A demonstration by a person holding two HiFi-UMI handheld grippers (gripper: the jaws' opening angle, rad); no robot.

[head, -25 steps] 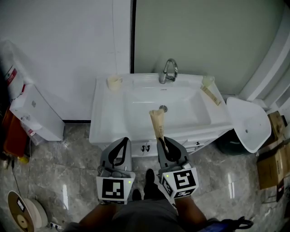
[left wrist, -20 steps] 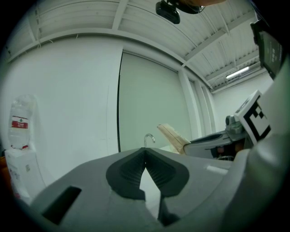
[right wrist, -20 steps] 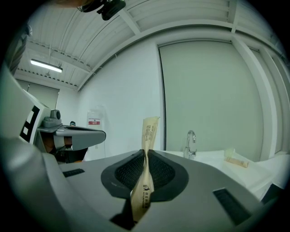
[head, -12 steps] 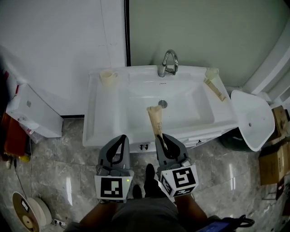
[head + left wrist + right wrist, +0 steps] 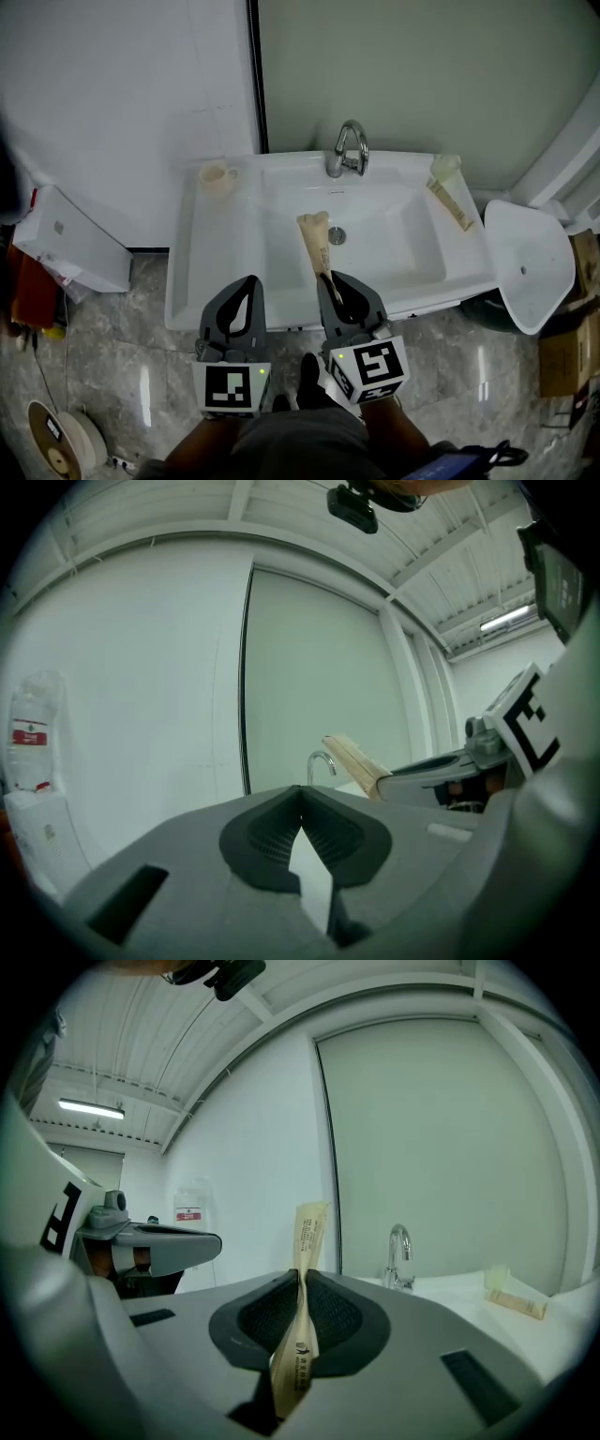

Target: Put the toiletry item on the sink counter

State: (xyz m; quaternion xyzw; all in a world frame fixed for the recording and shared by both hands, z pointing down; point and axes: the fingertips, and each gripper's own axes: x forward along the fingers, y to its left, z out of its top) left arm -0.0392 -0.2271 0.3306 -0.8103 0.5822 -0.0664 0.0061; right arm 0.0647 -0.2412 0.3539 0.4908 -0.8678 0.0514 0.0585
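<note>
beige paper sachet (image 5: pixel 317 242), long and thin, is held by the right gripper (image 5: pixel 300 1288). the two pads are pressed together on the lower part of the sachet, and its upper end sticks out beyond the jaws. in the head view the sachet is held up over the front part of the white basin and does not lie on the sink counter (image 5: pixel 186 272). the left gripper (image 5: pixel 251 283) is just beside the right one, over the front edge of the counter. its jaws meet at the tips and have nothing between them. on the counter a cream cup (image 5: pixel 217 176) stands at the back left, a chrome tap (image 5: pixel 347 148) at the back middle, and a second sachet (image 5: pixel 448 202) lies at the back right.
</note>
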